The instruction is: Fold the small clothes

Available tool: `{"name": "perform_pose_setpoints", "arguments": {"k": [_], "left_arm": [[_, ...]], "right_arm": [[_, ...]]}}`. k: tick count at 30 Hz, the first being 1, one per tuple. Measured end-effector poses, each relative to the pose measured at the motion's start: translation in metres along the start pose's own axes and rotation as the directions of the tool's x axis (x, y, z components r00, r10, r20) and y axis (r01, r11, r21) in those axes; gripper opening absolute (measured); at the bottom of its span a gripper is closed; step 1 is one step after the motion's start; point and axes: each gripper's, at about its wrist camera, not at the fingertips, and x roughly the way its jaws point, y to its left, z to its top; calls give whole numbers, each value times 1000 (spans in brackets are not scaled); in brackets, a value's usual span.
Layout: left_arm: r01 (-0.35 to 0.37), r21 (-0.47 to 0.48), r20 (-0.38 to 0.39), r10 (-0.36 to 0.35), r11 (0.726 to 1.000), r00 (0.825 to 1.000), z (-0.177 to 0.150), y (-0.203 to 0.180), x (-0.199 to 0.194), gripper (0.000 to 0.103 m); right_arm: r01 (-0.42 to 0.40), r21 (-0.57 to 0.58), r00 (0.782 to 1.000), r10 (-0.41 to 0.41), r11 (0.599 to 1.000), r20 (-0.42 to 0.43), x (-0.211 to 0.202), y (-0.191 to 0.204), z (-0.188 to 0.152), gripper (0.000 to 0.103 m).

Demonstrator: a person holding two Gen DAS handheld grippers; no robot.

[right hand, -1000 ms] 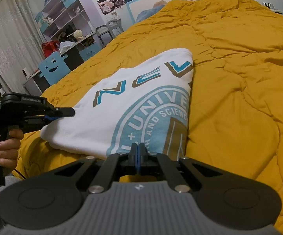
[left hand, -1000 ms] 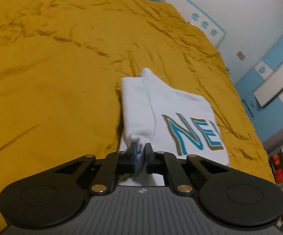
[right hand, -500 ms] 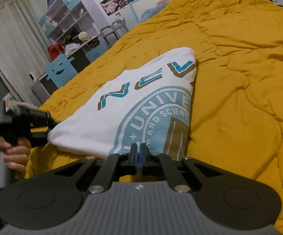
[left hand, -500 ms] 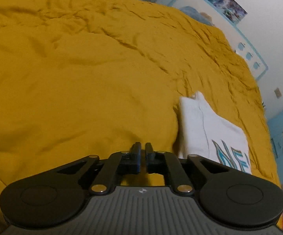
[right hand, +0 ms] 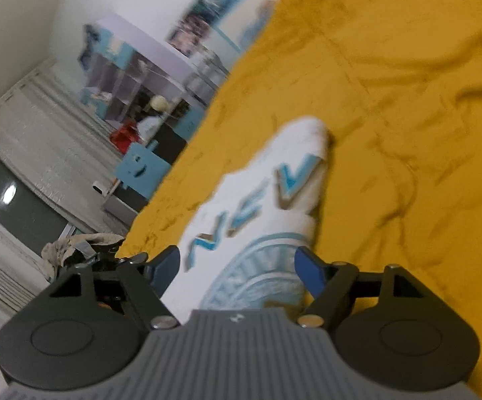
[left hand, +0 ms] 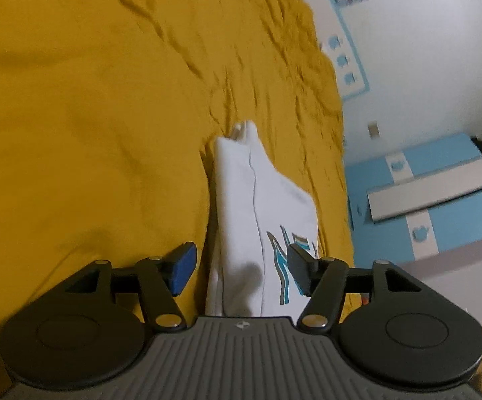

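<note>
Lying folded on the yellow bedspread (left hand: pixel 91 116) is the white T-shirt (left hand: pixel 241 206), its blue and tan lettering facing up and its folded edge running away from the left wrist camera. The left gripper (left hand: pixel 239 268) is hovering at the near end of the T-shirt with its jaws standing wide, the blue pads (left hand: pixel 182 266) flanking the cloth without touching it. The right gripper (right hand: pixel 237 268) is hanging over the printed emblem at the T-shirt's near end, jaws likewise spread wide and gripping nothing; this view is blurring with motion. Beyond the T-shirt, past the bedspread's edge, a shelf unit (right hand: pixel 134 80) is holding small items too blurred to name, and a blue smiley-face box (right hand: pixel 141 171) is standing below it. Against one second ago, both grippers are now parted where they were pinched closed on the T-shirt's edge, and both cameras are tilting.
</note>
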Motion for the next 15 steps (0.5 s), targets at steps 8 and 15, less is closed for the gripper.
{"name": "perform_pose_setpoints", "arguments": {"k": [8, 15], "left_arm": [[87, -64, -195, -98, 994, 976, 23, 27, 58, 55], [149, -147, -227, -180, 978, 957, 29, 39, 75, 52]], "right_arm": [[-120, 321, 978, 167, 940, -123, 59, -72, 23, 58], [-157, 441, 950, 257, 884, -177, 115, -85, 32, 57]]}}
